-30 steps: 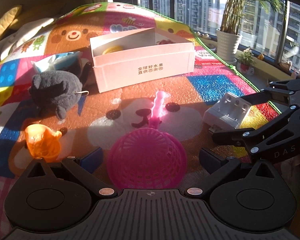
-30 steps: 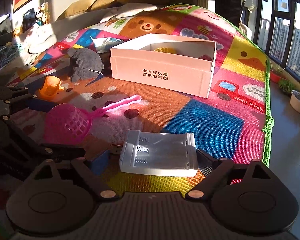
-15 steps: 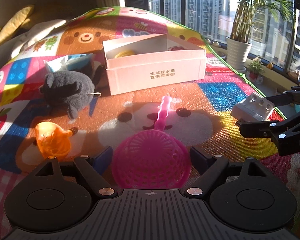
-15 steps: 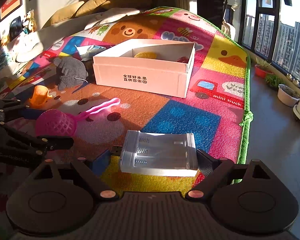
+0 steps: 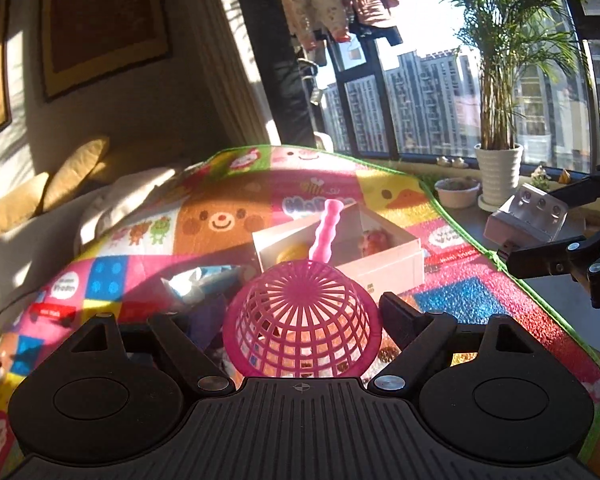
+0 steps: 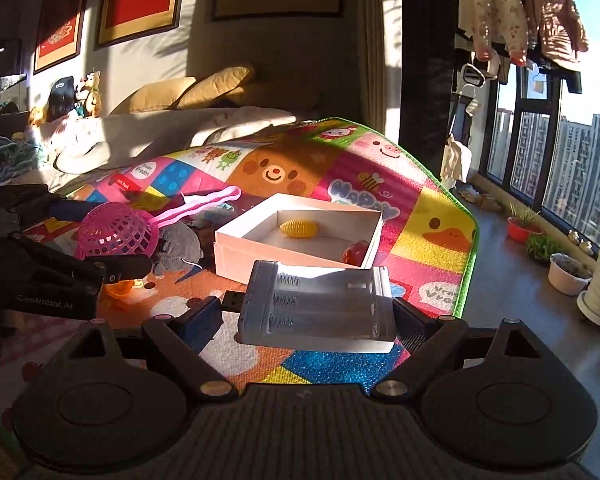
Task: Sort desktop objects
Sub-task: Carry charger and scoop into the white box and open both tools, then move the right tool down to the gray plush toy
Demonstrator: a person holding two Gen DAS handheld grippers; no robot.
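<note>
A pink plastic strainer (image 5: 300, 304) with a long handle hangs above the mat, and my left gripper (image 5: 298, 316) is shut on its mesh bowl. The right wrist view shows that strainer (image 6: 116, 232) at the left, clear of the mat. My right gripper (image 6: 308, 316) is shut on a white battery charger (image 6: 316, 304), also lifted; in the left wrist view the charger (image 5: 524, 220) is at the far right. Ahead lies an open white cardboard box (image 6: 236, 256) holding a yellow ridged toy (image 6: 299, 227) and a red item (image 6: 354, 252).
A grey plush (image 6: 180, 246) and an orange toy (image 6: 118, 288) lie on the colourful play mat (image 6: 432, 236) left of the box. A crumpled packet (image 5: 192, 284) lies near the plush. Pillows (image 6: 204, 90) line the back; plant pots (image 6: 568, 272) stand on the floor right.
The left jaws closed onto the strainer bowl. Both grippers then rose and tipped upward, lifting the strainer and the charger off the mat, so the box now appears lower and farther.
</note>
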